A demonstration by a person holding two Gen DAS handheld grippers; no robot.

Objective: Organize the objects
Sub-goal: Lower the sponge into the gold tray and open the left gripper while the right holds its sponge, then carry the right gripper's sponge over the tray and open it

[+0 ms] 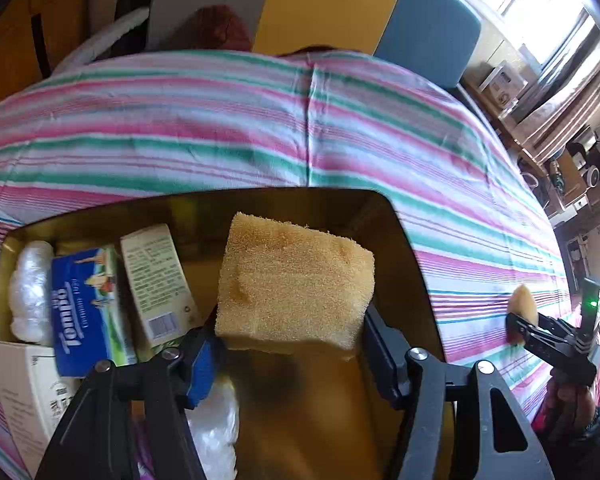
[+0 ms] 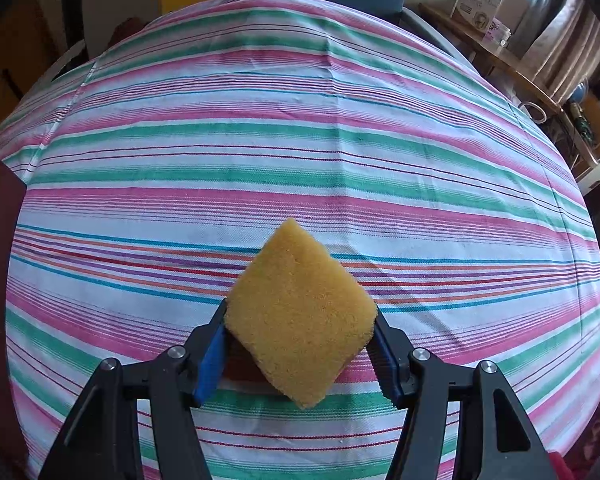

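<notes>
Tin (image 1: pixel 404 240) already holds tissue pack (image 1: pixel 84 308), boxes, bags. Your left gripper (image 1: pixel 288 344) pinches a sponge (image 1: pixel 296 284) over its free side; right gripper (image 2: pixel 300 344) pinches a second sponge (image 2: pixel 300 316) above the cloth (image 2: pixel 300 152). Both sponges remain to stow.

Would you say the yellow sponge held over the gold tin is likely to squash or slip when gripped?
The sponge looks porous and soft, so it probably squashes under the left gripper. Its rough surface likely resists slipping. It seems light for its size and, being blocky, unlikely to roll in the tin.
</notes>
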